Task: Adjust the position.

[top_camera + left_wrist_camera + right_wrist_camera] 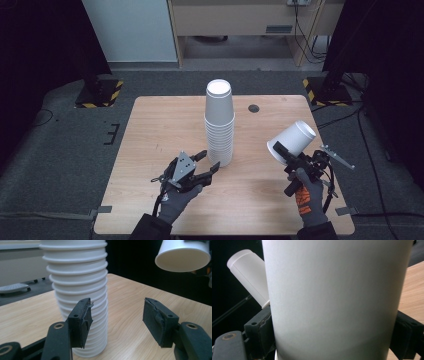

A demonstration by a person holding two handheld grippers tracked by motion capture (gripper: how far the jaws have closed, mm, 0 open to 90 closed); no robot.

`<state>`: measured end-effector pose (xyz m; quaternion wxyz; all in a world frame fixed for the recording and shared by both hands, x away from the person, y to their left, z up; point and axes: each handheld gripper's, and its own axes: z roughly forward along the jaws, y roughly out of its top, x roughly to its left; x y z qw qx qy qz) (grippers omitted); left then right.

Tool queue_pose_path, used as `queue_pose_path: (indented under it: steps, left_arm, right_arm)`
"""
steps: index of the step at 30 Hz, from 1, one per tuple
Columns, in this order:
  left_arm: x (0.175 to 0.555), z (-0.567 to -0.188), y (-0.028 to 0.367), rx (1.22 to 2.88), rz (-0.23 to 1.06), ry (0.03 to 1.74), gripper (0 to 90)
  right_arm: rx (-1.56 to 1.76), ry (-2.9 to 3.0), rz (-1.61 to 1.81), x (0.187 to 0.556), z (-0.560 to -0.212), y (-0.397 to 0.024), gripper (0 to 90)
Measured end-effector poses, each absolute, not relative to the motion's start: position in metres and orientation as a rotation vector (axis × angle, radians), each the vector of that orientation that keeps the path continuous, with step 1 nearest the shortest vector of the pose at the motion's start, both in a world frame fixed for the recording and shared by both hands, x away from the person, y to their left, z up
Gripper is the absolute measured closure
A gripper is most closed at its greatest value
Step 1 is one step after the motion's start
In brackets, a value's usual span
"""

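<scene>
On the wooden table (150,130) a tall stack of white paper cups (219,125) is standing mid-table. The right gripper (281,152) is clamping one separated paper cup (294,141) aloft (bottom tilted up); the left gripper (209,162) is gaping empty beside the stack's base, many cups remaining.

It looked like a lab or test room rather than a home: a bare wooden table (150,130) stood on grey carpet (65,150), flanked by dark stands on hazard-striped bases (97,95) (yellow and black), with loose cables (305,35) trailing under a desk behind.
</scene>
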<state>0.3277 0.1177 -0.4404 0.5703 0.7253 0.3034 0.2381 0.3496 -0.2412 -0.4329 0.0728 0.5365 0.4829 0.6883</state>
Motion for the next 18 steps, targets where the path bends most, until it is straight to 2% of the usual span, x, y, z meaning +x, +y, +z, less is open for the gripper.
queue_pose_path:
  steps: [18]
  left_arm:
    - [0.339,-0.441,0.079,1.690,0.535,0.648,40.0]
  right_arm:
    - [1.690,1.385,2.119,0.349,-0.442,-0.242,11.8]
